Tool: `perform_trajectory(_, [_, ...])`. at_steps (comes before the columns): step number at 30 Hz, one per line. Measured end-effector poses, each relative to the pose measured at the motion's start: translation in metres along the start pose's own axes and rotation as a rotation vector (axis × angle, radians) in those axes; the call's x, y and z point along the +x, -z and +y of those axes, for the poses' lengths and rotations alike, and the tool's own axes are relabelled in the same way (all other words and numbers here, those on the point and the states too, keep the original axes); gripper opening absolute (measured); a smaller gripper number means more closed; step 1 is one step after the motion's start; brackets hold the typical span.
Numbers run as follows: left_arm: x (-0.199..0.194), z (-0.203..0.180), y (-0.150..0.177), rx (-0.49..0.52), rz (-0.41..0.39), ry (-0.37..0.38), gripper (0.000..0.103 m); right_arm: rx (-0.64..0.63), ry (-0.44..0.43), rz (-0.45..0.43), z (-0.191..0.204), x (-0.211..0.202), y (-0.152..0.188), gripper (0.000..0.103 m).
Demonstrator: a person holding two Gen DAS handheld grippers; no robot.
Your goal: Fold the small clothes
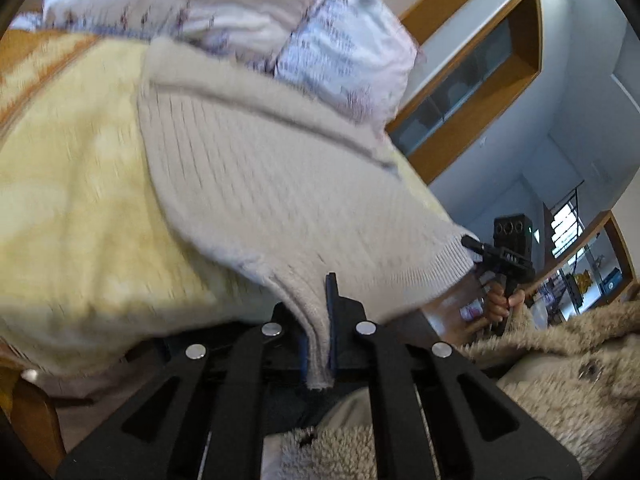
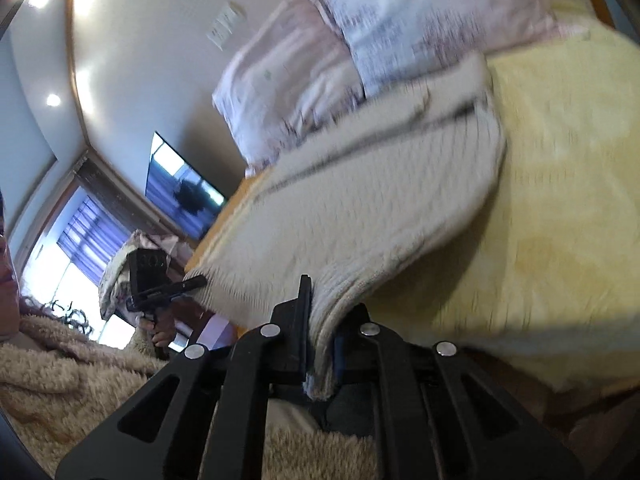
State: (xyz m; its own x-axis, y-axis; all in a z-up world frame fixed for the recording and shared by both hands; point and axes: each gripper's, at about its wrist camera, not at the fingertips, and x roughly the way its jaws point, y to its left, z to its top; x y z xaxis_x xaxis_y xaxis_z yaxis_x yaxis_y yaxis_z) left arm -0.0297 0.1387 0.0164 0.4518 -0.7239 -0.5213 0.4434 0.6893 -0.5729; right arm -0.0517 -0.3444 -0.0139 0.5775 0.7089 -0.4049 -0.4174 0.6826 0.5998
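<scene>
Yellow bed point(image 1: 80, 208) lies ahead of both tools; left tool point(image 1: 320, 344) and right tool point(image 2: 320, 356) each clamp the sweater point(image 1: 256, 176) hem.

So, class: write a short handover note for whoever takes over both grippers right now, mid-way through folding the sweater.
Left gripper: shut on the ribbed hem of the beige sweater.
Right gripper: shut on the same hem at the other corner.
The sweater is lifted at the hem; its far end lies on the yellow blanket, near the pillows.
Done: both hem corners gripped and raised.
Left: probably carry the hem toward the far end, lay it flat, release, finish the fold.
</scene>
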Motion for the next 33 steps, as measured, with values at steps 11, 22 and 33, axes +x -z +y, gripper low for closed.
perform_trajectory(11, [-0.001, 0.016, -0.090, -0.031, -0.184, -0.169, 0.006, -0.118, 0.252, -0.252, 0.010, 0.011, -0.072, 0.008])
perform_trajectory(22, [0.041, 0.039, -0.186, -0.071, -0.235, -0.290, 0.006, -0.130, 0.396, -0.278, -0.008, 0.054, -0.140, 0.008])
perform_trajectory(33, [0.099, 0.092, -0.248, -0.188, -0.193, -0.341, 0.006, 0.078, 0.473, -0.210, -0.069, 0.110, -0.188, 0.008])
